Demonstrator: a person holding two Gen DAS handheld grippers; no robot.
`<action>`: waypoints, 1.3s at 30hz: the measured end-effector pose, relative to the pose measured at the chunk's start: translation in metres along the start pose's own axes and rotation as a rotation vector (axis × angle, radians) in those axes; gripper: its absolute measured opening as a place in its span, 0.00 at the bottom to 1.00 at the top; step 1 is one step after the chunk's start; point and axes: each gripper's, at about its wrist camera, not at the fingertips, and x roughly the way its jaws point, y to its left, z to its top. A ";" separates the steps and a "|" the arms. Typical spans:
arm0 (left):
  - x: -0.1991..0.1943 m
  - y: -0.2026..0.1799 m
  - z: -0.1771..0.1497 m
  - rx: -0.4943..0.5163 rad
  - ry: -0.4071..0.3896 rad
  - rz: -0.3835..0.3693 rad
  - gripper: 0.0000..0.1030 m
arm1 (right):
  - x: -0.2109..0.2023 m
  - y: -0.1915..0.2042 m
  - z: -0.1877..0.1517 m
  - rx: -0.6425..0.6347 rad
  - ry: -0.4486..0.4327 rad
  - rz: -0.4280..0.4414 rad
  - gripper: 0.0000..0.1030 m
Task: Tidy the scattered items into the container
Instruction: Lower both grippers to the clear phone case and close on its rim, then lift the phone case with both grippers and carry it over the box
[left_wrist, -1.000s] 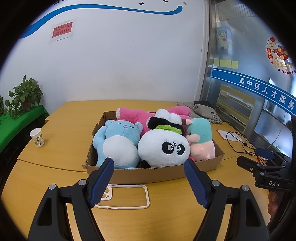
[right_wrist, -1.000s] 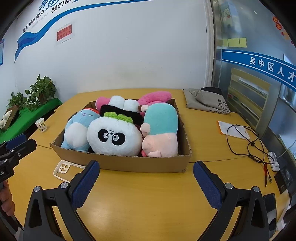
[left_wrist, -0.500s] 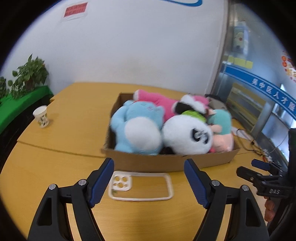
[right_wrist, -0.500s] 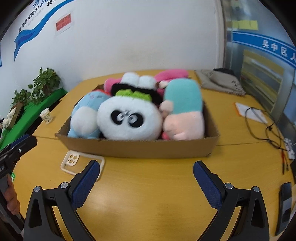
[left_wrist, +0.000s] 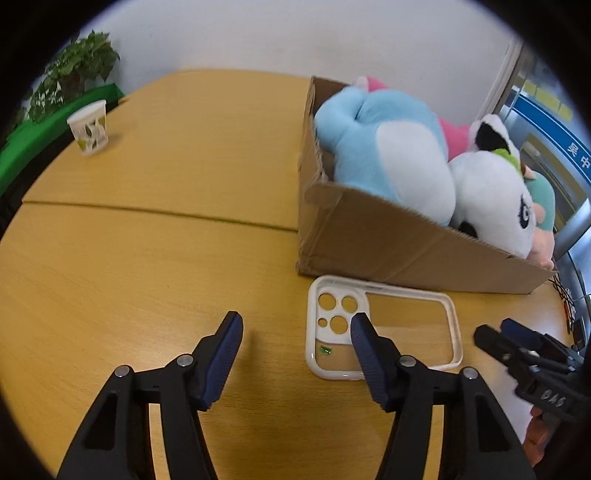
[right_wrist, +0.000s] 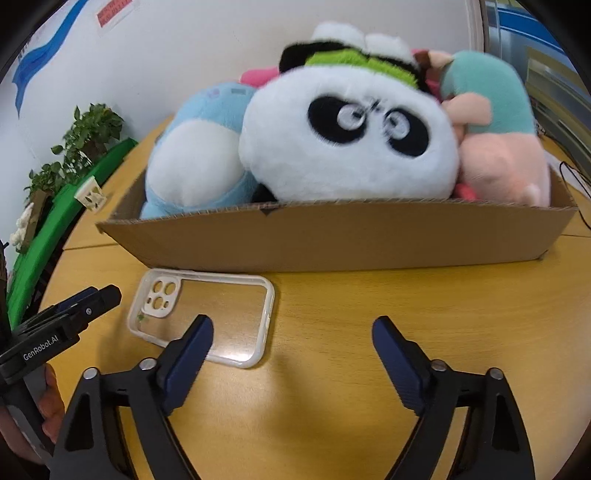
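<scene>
Yellow tabletop (left_wrist: 147, 258): phone case (left_wrist: 384, 328) lies flat ahead of my wide-open, empty left gripper (left_wrist: 295, 332), left of my open right gripper (right_wrist: 291, 339), touching the box (right_wrist: 332, 236) of plush toys. Risk: fingers may slide off its thin rim.

A white-rimmed clear phone case (left_wrist: 382, 326) lies flat on the table, just beside the front wall of the cardboard box (right_wrist: 332, 236). The box is packed with plush toys: blue (right_wrist: 195, 147), panda (right_wrist: 351, 140), pink-and-teal (right_wrist: 498, 140).
</scene>
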 end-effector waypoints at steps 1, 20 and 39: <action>0.003 -0.001 -0.001 0.003 0.007 -0.009 0.55 | 0.009 0.004 -0.001 -0.012 0.019 -0.010 0.80; 0.001 -0.030 -0.029 0.033 0.072 0.043 0.05 | 0.029 0.022 -0.005 -0.161 0.066 -0.004 0.09; -0.107 -0.108 0.049 0.154 -0.193 -0.052 0.05 | -0.104 -0.022 0.031 -0.119 -0.203 0.025 0.08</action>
